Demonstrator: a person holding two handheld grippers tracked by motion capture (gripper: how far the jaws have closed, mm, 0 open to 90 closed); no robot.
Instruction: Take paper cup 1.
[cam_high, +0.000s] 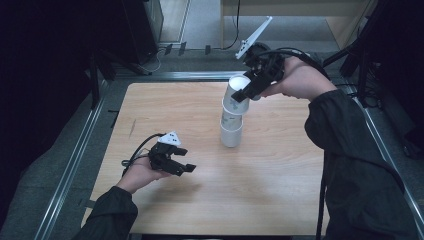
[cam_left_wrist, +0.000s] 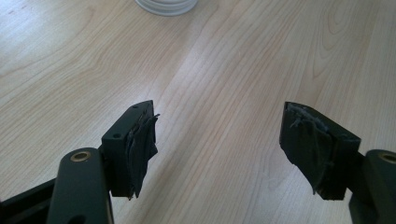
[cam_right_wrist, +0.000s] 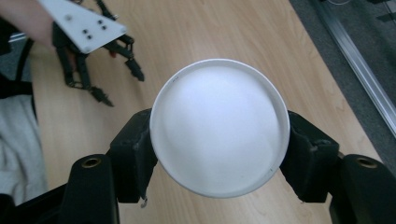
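Observation:
A white paper cup (cam_high: 235, 92) hangs upside down and tilted above the table, with my right gripper (cam_high: 242, 96) shut on its sides. In the right gripper view the cup's round base (cam_right_wrist: 219, 126) faces the camera and both pads press on it, one on each side of my right gripper (cam_right_wrist: 219, 156). Just under it stands a short stack of upturned white cups (cam_high: 231, 131); I cannot tell whether the held cup touches the stack. My left gripper (cam_high: 184, 169) hovers open over the table's front left, nothing between its jaws (cam_left_wrist: 219, 149). A cup rim (cam_left_wrist: 166, 5) lies ahead of it.
The wooden table (cam_high: 280, 190) has a metal rail along its left and right edges. Dark stands, cables and a cabinet sit on the floor beyond the far edge. My left gripper (cam_right_wrist: 116, 84) with its grey plate appears far off in the right gripper view.

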